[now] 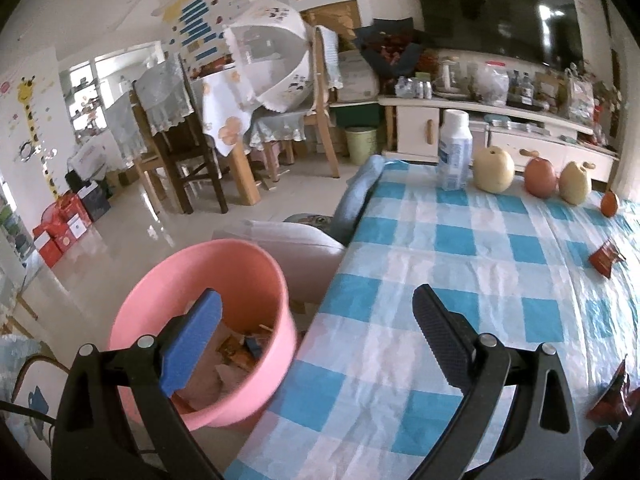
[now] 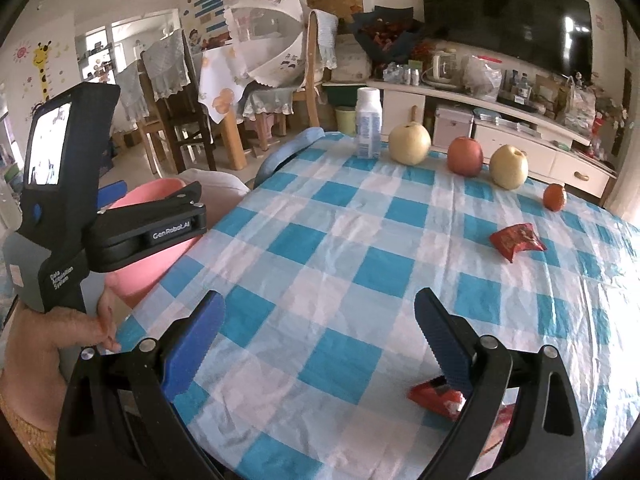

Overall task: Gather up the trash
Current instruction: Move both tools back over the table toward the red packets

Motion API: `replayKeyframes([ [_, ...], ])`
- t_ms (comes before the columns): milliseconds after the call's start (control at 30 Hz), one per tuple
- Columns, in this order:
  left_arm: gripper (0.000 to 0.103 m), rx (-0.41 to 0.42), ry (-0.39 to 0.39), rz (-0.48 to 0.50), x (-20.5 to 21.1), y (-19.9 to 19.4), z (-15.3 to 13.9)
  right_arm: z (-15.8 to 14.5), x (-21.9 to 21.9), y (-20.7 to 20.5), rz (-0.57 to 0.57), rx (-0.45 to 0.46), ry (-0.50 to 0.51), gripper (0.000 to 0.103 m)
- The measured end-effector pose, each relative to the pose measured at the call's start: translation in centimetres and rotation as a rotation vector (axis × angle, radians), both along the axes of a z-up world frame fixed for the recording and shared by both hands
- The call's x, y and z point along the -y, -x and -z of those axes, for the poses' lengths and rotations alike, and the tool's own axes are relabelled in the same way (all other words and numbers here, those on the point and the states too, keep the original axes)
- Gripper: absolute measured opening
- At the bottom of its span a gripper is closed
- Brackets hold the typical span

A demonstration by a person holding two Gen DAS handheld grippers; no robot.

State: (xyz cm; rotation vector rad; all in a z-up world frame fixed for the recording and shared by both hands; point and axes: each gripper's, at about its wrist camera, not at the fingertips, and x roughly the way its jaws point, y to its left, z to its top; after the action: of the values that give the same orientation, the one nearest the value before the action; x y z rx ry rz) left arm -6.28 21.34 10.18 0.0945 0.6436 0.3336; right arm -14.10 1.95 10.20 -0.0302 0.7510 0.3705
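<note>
Pink bin (image 1: 200, 320) holds wrappers; left hand-held gripper (image 1: 316, 316) spread, empty

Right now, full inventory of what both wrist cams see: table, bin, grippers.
table: 1, blue and white check cloth, fills the foreground
bin: 1, pink, off the table's left edge, scraps already inside
red wrappers: 2, one mid-table on the right, one near the front edge by the right gripper's finger
bottle: 1, white, upright at the far edge
pears: 2, pale yellow, far edge
apple: 1, red, between the pears
small orange fruit: 1, far right
left gripper: open, empty, partly over the bin
right gripper: open, empty, over the table
hand: 1, holding the left gripper's handle
</note>
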Motion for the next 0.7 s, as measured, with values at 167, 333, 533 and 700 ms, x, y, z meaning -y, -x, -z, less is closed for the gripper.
replayKeyframes([
  [167, 0.097, -0.015, -0.013, 0.061, 2.2, -0.3, 0.4, 0.5, 2.0, 0.0, 0.016, -0.001, -0.003, 0.095],
  [333, 0.097, -0.023, 0.007, 0.155, 4.7, -0.5, 0.7, 0.7, 5.1, -0.5, 0.062, -0.01, -0.027, 0.095],
  [533, 0.097, -0.049, 0.047, 0.28, 7.9, -0.4, 1.4, 0.7, 9.8, -1.4, 0.151, -0.019, -0.059, 0.095],
  [700, 0.097, -0.083, 0.09, 0.406, 10.9, -0.1, 2.0, 0.5, 13.8, -2.2, 0.231, -0.024, -0.081, 0.095],
])
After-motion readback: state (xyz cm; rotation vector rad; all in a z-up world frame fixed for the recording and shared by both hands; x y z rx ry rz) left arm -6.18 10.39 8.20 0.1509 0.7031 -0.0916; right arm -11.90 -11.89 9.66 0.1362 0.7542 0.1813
